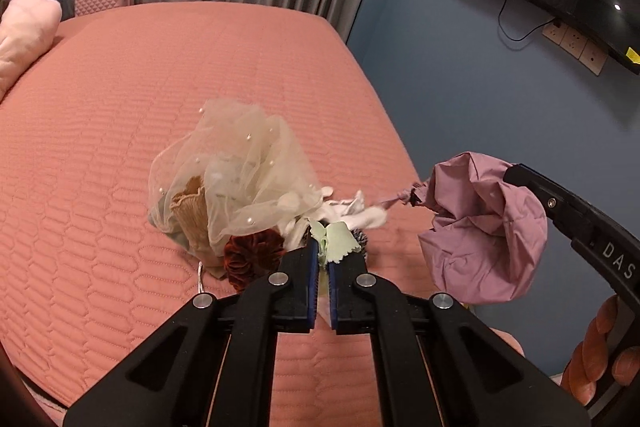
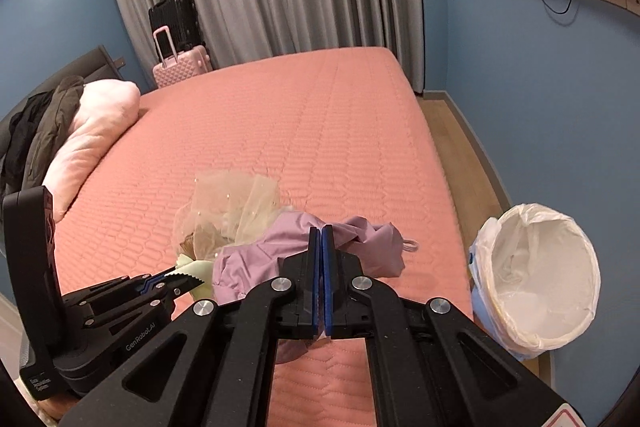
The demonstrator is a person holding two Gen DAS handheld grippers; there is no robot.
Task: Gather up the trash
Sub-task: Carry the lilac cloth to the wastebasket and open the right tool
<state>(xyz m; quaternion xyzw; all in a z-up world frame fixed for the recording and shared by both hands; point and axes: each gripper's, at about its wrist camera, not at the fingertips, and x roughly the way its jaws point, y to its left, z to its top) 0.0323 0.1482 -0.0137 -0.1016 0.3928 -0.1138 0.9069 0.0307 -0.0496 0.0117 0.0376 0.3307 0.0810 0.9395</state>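
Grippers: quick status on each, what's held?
Left gripper: shut on pale green cloth.
Right gripper: shut on purple fabric.

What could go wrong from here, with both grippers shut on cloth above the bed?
1. The lilac cloth hangs loose around the right gripper; a trailing end could miss the lined bin.
2. The left gripper pinches only the edge of the pale green cloth; it could slip out.

"DAS" on right gripper (image 1: 520, 173), "GenRobot.AI" — seemingly — left gripper (image 2: 176, 281)
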